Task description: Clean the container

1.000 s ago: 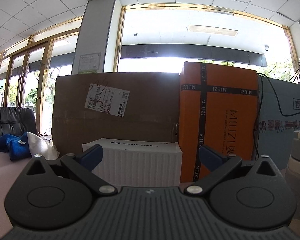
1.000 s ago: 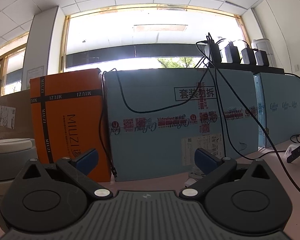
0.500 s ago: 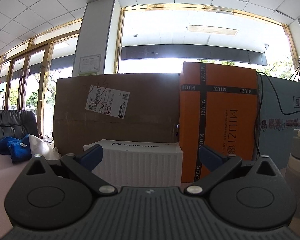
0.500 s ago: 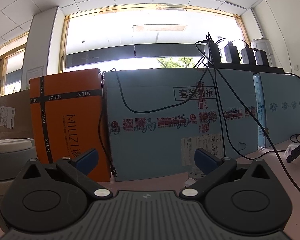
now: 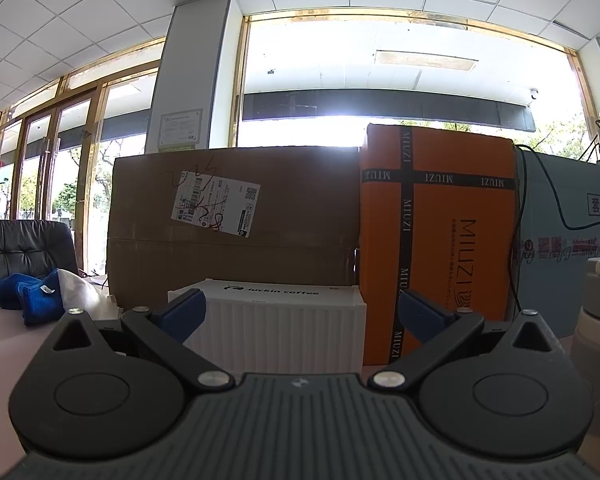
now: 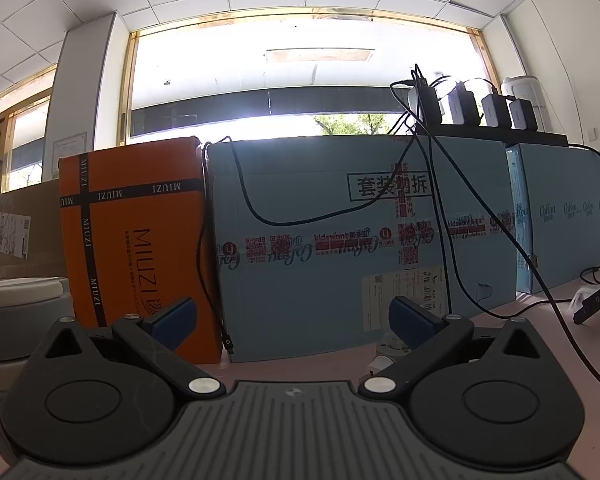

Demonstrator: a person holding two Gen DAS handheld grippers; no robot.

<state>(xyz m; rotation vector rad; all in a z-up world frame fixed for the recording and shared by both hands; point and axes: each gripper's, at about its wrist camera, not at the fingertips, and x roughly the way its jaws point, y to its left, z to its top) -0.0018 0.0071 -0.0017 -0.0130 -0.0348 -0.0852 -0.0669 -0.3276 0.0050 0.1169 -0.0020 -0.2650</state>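
Observation:
A grey lidded container stands at the right edge of the left wrist view and at the left edge of the right wrist view, between the two grippers. A blue cloth lies on the pink table at the far left, beside a white crumpled piece. My left gripper is open and empty, low over the table, facing a white box. My right gripper is open and empty, facing the boxes at the back.
A white luckin coffee box stands just ahead of the left gripper. Behind are a brown carton, an orange MIUZI box and a blue carton with black cables hanging over it. A black chair is at far left.
The left wrist view has shifted slightly to the left and lower, so the container sits further at its right edge. The right gripper has not moved.

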